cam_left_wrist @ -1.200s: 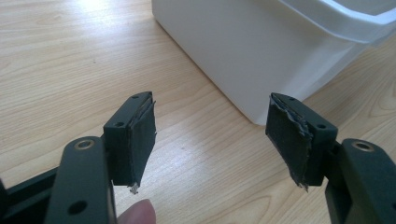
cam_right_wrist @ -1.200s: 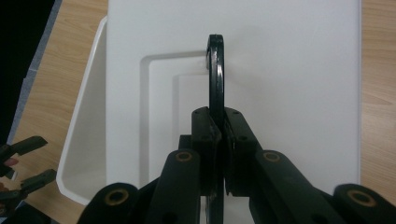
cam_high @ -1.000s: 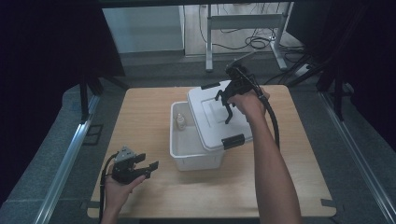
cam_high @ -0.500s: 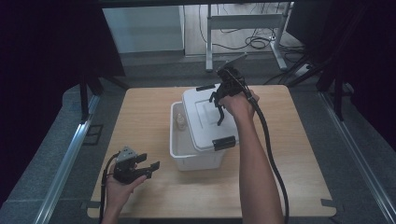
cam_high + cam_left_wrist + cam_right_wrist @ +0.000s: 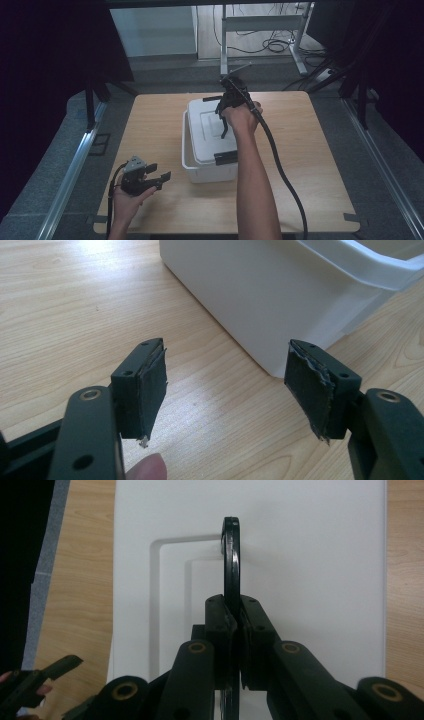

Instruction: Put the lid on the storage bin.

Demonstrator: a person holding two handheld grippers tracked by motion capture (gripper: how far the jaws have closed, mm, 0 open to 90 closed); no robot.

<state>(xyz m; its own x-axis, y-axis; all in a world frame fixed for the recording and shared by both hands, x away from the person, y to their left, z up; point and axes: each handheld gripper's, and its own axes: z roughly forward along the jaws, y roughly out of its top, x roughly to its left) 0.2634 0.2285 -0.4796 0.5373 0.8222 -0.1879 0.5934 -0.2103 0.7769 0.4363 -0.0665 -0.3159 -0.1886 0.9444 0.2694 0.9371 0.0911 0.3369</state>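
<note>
A white plastic box (image 5: 205,172) stands mid-table. Its white lid (image 5: 207,132) lies over it, shifted slightly right, so a narrow strip of the box's left side stays uncovered. My right gripper (image 5: 223,131) points down onto the lid and is shut on the lid's thin black handle (image 5: 231,555), which stands on edge between the jaws (image 5: 232,615). Black latch clips (image 5: 226,157) sit at the lid's near and far ends. My left gripper (image 5: 159,171) is held near the table's front left, open, its pads (image 5: 150,385) empty and facing the box wall (image 5: 270,295).
The wooden table (image 5: 310,150) has bare room to the right of the box and in front of it. A cable (image 5: 280,170) trails from the right gripper across the table's right half. Grey floor and a metal desk frame (image 5: 260,37) lie beyond the far edge.
The right gripper has carried the lid leftward from the box's right side to lie over the box, which hides the inside. The left gripper has stayed put.
</note>
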